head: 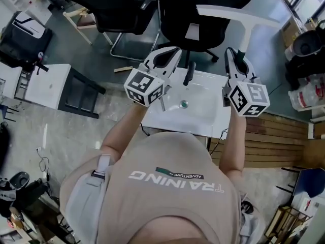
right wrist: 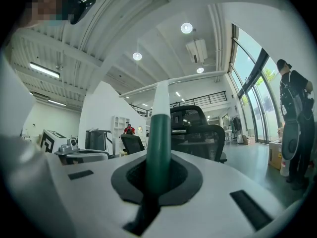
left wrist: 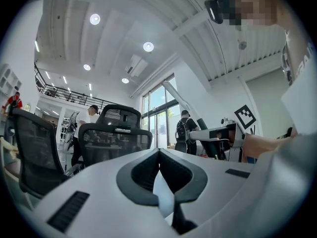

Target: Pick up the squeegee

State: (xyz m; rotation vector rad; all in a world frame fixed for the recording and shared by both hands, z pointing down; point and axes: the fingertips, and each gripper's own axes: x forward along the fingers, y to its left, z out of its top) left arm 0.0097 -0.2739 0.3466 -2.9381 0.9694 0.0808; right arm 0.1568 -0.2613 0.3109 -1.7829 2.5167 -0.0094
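The squeegee (head: 238,15) is a white T-shaped tool. Its stem runs down into my right gripper (head: 237,55), which is held up over the sink. In the right gripper view the green handle (right wrist: 158,133) stands upright between the jaws of the right gripper (right wrist: 158,168), and they are shut on it. The white crossbar (right wrist: 178,81) shows above. My left gripper (head: 163,57) is raised beside it at the left. In the left gripper view the jaws of the left gripper (left wrist: 158,152) meet at their tips with nothing held.
A white sink (head: 208,120) with a black faucet (head: 189,73) lies below both grippers. Black office chairs (head: 127,6) stand beyond it. Wooden slats (head: 274,141) lie at the right and a white cabinet (head: 48,85) at the left. A person (right wrist: 293,128) stands by the windows.
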